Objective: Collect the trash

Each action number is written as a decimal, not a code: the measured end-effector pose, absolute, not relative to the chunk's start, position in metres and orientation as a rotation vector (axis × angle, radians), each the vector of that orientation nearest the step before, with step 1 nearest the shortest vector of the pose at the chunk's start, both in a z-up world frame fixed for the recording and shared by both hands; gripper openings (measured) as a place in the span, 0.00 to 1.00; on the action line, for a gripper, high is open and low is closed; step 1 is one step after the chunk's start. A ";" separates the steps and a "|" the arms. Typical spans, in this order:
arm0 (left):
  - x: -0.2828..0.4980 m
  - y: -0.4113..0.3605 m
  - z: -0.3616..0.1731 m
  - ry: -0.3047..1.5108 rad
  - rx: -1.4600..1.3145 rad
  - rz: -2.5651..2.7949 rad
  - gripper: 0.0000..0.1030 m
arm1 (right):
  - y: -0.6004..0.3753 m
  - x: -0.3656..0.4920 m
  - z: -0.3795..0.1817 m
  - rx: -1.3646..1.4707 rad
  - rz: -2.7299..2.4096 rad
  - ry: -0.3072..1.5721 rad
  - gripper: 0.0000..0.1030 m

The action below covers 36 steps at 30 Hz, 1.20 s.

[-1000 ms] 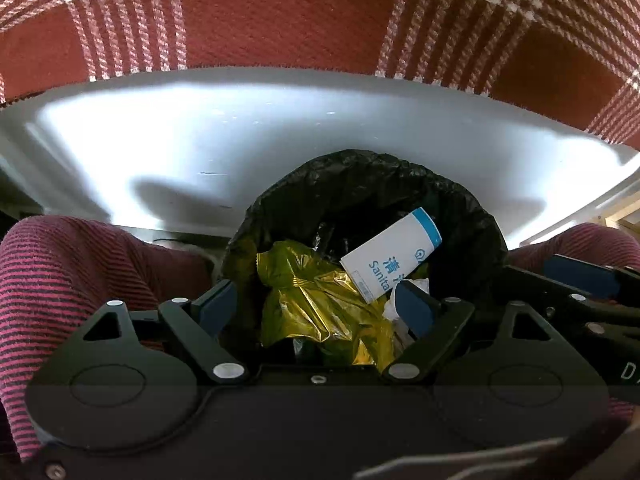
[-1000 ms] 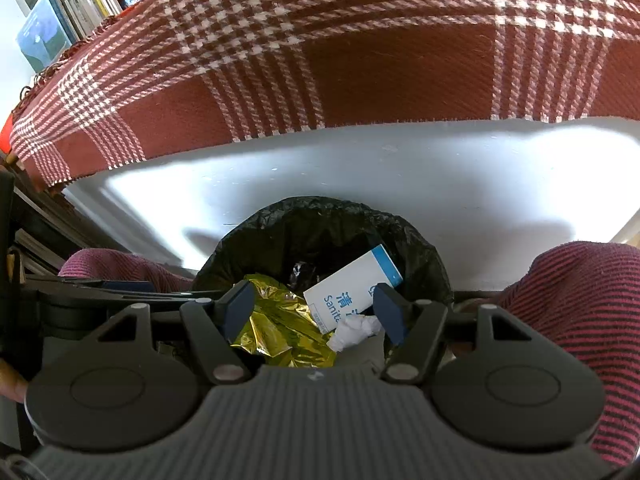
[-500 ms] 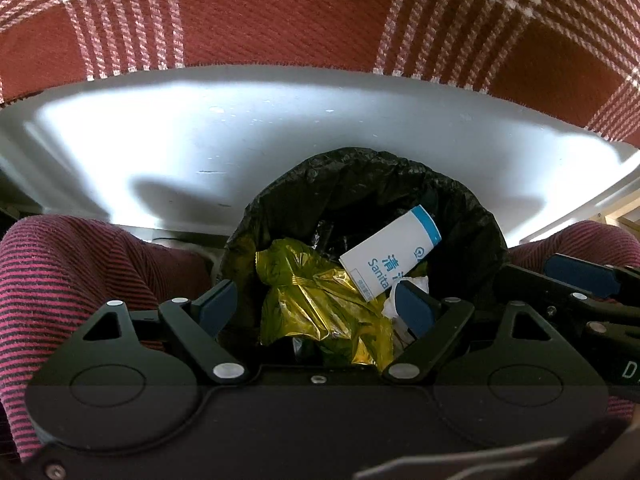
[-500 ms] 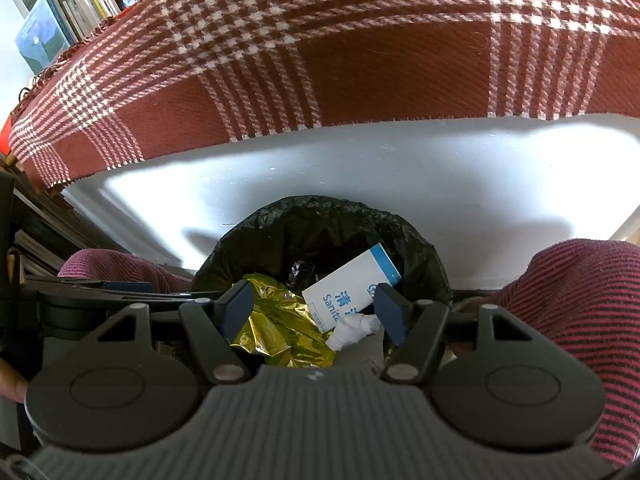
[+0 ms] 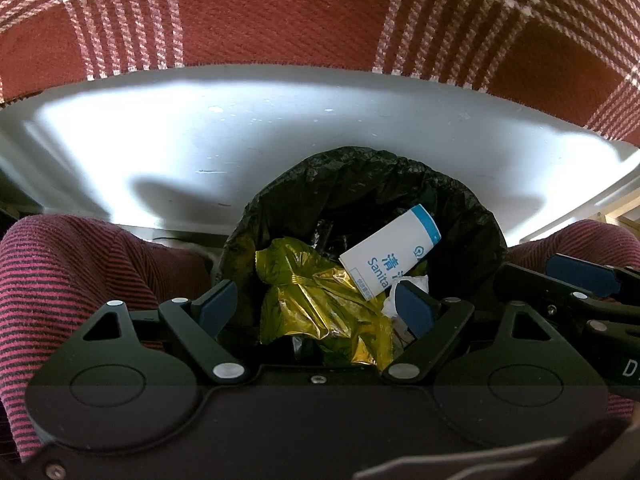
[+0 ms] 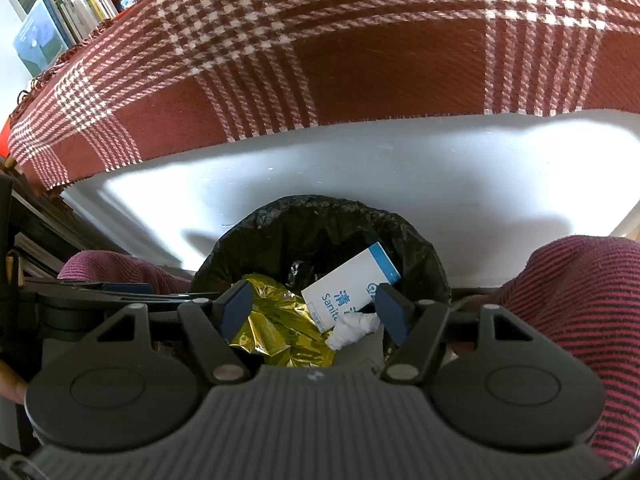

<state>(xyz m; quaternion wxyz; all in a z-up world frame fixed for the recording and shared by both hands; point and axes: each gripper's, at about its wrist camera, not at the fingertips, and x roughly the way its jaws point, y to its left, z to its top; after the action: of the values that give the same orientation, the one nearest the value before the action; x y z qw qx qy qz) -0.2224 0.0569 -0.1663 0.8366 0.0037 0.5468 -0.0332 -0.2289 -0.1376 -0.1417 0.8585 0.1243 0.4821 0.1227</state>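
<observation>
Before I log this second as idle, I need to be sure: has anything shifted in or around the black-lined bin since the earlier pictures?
Nothing visibly changed. Both tools, left tool and right tool, hang open and empty over the bin; the gold wrapper, white sanitary pack and crumpled tissue lie as before.

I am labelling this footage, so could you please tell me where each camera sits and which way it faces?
Left wrist: on the left gripper, looking steeply down into the black-lined bin; its open fingers, striped knees and the right gripper's side show.
Right wrist: on the right gripper, facing down likewise; open fingers, knees.
Shared: bin, gold wrapper, white packet, table edge, plaid cloth.
</observation>
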 end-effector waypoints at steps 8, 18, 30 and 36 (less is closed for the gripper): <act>-0.223 0.057 -0.167 1.158 0.008 -0.070 0.83 | -0.138 -0.229 -0.142 0.262 0.258 1.013 0.77; -0.223 0.058 -0.167 1.158 0.006 -0.069 0.83 | -0.138 -0.229 -0.142 0.262 0.260 1.013 0.78; -0.222 0.059 -0.167 1.163 -0.001 -0.069 0.83 | -0.138 -0.230 -0.143 0.263 0.259 1.014 0.78; -0.221 0.060 -0.167 1.165 -0.003 -0.068 0.83 | -0.139 -0.230 -0.143 0.264 0.258 1.013 0.78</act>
<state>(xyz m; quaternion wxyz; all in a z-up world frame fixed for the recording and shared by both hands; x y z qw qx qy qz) -0.2209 0.0600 -0.1668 0.8346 -0.0016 0.5500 -0.0319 -0.2297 -0.1386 -0.1431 0.8581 0.1255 0.4824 0.1230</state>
